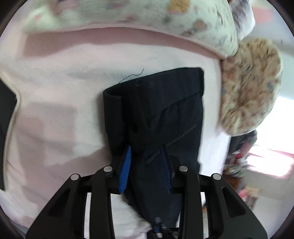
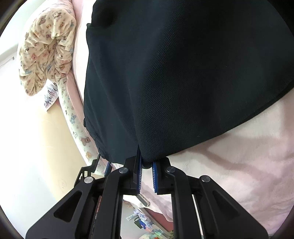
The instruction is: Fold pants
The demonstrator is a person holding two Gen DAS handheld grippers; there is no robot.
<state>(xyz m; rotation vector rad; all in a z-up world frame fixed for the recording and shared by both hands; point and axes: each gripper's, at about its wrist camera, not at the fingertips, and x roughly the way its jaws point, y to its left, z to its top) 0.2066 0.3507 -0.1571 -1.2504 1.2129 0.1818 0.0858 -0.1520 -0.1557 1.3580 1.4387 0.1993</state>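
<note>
The black pants lie on a pink bed sheet, waistband end away from me in the left wrist view. My left gripper is shut on a bunch of the pants' cloth, which fills the gap between its blue pads. In the right wrist view the black pants hang and spread across most of the frame. My right gripper is shut on the pants' lower edge, with cloth pinched between the blue pads.
A bear-print quilt runs along the far side of the bed, and a bear-print pillow sits at the right. The same pillow shows in the right view near the bed edge, with floor clutter below.
</note>
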